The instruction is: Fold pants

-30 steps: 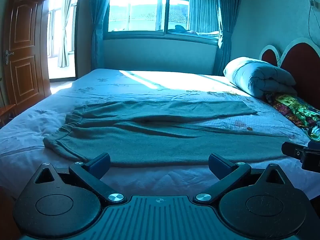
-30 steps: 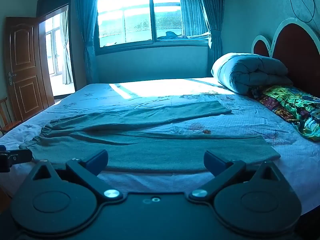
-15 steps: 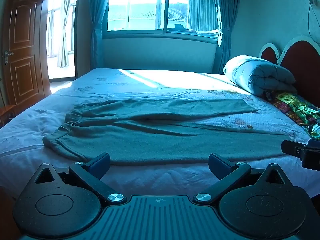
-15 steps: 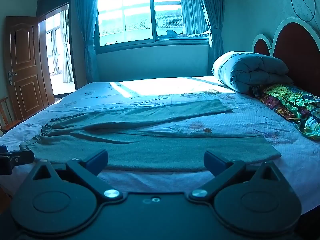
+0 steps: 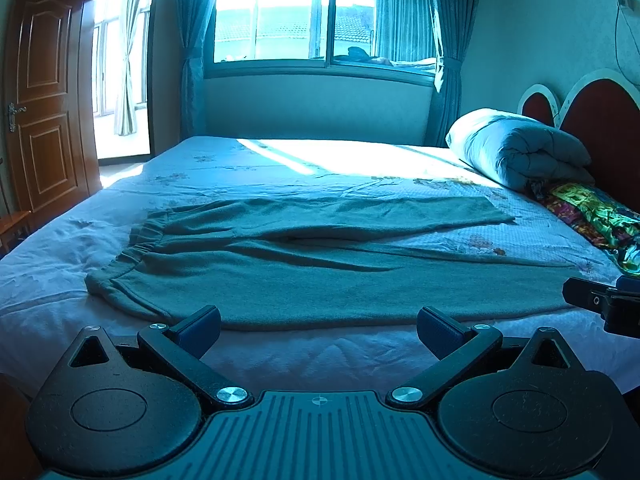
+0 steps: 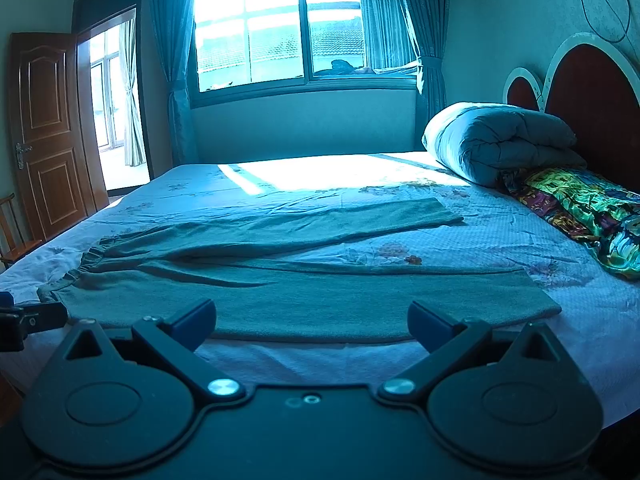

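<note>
Grey-green pants (image 5: 320, 276) lie flat across the bed, waistband at the left, two legs spread apart toward the right; they also show in the right wrist view (image 6: 304, 296). My left gripper (image 5: 319, 330) is open and empty, just short of the near leg's front edge, toward the waist end. My right gripper (image 6: 312, 326) is open and empty, just short of the same edge, toward the cuff end. The right gripper's tip shows at the right edge of the left wrist view (image 5: 600, 304); the left gripper's tip shows at the left edge of the right wrist view (image 6: 28, 320).
The bed (image 5: 360, 352) has a pale floral sheet. A rolled quilt (image 5: 516, 148) and a colourful cloth (image 5: 596, 216) lie by the headboard (image 5: 600, 120) at the right. A wooden door (image 5: 44, 96) stands at the left, a window (image 5: 320, 12) behind.
Both grippers have edged slightly forward and lower toward the pants' near edge. The pants have not moved.
</note>
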{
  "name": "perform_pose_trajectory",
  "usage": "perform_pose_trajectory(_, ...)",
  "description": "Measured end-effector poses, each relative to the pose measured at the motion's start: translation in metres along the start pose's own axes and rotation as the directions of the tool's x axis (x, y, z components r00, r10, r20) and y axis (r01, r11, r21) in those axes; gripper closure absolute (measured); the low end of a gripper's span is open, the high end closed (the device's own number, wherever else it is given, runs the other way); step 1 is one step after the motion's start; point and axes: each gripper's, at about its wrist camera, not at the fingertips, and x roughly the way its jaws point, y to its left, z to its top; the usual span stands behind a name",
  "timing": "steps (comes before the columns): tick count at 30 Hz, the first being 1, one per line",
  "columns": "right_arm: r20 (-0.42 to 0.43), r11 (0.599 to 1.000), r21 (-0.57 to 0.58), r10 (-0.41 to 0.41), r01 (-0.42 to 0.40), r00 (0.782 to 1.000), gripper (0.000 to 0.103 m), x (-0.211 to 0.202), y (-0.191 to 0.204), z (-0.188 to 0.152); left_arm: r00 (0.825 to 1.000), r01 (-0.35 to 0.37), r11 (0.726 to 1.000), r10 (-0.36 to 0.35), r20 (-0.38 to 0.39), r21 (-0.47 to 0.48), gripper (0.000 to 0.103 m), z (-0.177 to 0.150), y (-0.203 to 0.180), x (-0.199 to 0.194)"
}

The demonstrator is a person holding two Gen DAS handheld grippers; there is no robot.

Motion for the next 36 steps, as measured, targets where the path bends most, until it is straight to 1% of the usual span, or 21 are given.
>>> perform_pose_trajectory(36, -0.008, 1.000, -0.002, 0.001, -0.001, 1.000, 0.006, 0.0002, 0.0001, -0.0003, 1.000, 0.004, 1.000, -0.004, -0.004, 0.000, 0.000, 0.0009, -0.0009, 0.0011)
